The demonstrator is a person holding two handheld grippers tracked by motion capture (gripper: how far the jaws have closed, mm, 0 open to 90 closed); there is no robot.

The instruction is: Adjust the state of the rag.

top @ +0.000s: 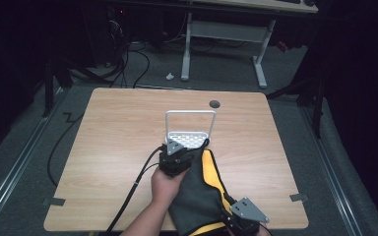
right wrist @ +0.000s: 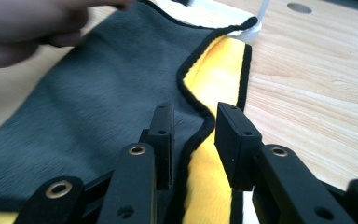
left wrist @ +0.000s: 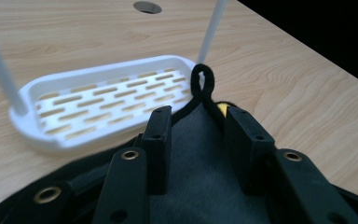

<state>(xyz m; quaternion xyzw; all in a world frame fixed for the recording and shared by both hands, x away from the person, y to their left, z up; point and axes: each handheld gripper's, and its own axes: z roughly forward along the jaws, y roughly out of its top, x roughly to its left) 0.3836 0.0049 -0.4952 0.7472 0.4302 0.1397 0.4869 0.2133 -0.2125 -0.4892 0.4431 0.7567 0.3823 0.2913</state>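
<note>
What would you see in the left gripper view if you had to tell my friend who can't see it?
The left gripper has its two black jaws apart over a grey cloth, whose black hanging loop pokes up between them. Just beyond sits a white slotted tray with thin white posts, on a wooden table.

Along my right gripper [right wrist: 193, 140] I see its two black jaws standing apart, with the black-trimmed edge of the cloth [right wrist: 98, 107] running up between them; the pads do not press on it. The cloth is dark grey on top and lies spread over the wooden table [right wrist: 317, 93], its yellow underside [right wrist: 219, 65] showing where the edge folds back. At the top left my other hand [right wrist: 32, 23] rests on the grey side, blurred. Beyond the far corner of the cloth sits a white rack [right wrist: 242, 30], and a round hole [right wrist: 299, 8] marks the tabletop behind it.
</note>
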